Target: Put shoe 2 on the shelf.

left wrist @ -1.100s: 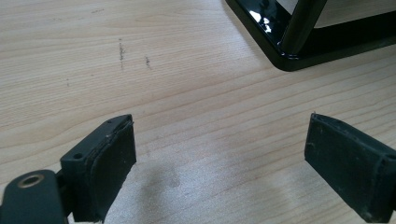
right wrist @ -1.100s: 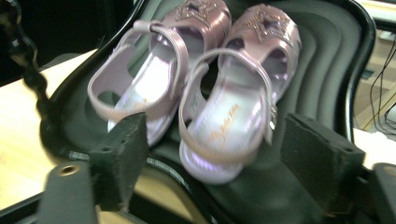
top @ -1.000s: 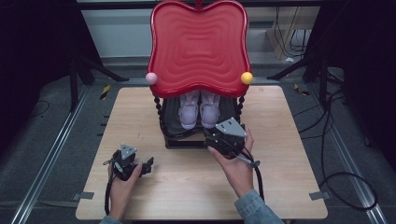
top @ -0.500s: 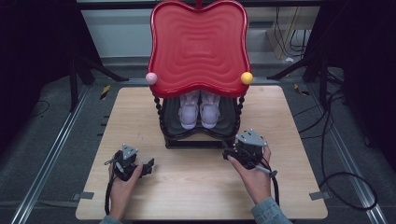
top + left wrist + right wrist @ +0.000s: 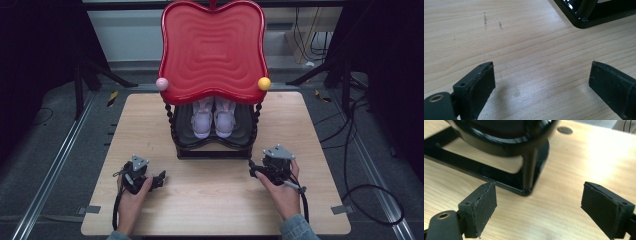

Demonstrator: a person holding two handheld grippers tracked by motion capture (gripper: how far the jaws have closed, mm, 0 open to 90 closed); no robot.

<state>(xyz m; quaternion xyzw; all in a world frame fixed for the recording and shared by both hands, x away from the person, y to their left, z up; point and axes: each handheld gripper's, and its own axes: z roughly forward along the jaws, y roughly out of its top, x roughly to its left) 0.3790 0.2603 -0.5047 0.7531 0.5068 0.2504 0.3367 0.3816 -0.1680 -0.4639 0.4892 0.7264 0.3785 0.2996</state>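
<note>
While both our grippers rest on the table [image 5: 210, 200], jaws wide and empty, the right gripper [image 5: 256, 170] sits just beside the rack [image 5: 212, 151], left gripper [image 5: 159, 179] apart

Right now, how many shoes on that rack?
2. A pair of white sneakers on the lower shelf under the red top: left sneaker and right sneaker, side by side, toes toward the person. The red top may hide more behind.
</note>
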